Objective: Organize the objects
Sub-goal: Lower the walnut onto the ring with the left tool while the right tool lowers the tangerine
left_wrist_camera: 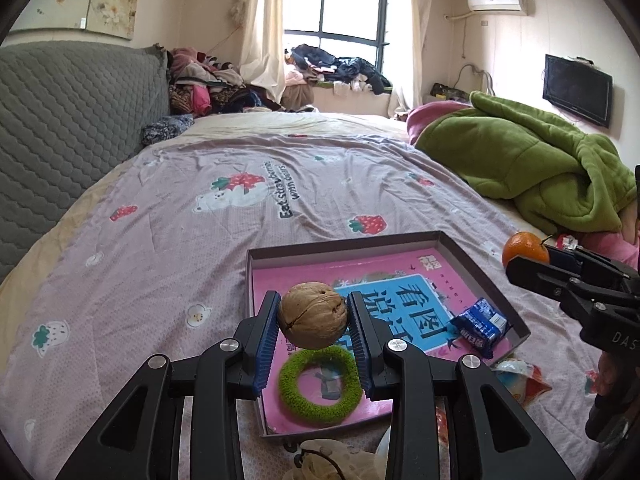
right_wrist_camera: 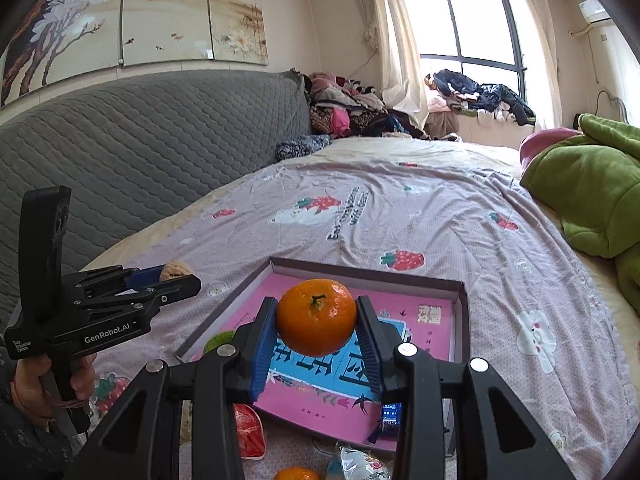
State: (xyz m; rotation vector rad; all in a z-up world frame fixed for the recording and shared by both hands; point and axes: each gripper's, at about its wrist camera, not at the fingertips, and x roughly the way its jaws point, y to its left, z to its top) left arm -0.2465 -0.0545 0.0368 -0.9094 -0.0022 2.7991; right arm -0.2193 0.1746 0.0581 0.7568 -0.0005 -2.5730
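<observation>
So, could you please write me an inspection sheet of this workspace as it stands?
Surface: bed sheet, strawberry print, wrinkled.
Job's things: box lid holds green ring and blue packet; walnut and tangerine held above it.
Clutter: snack packets, second tangerine in front of the lid.
Grippers: left gripper grips the walnut; right gripper grips the tangerine.
Cables: nothing seen.
Surroundings: green blanket, clothes pile, window.

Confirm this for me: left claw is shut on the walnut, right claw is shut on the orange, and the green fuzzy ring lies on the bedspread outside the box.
One error: the green fuzzy ring lies inside the box, on the pink book, as the left wrist view shows. The left claw does hold the walnut, and the right claw the orange.
</observation>
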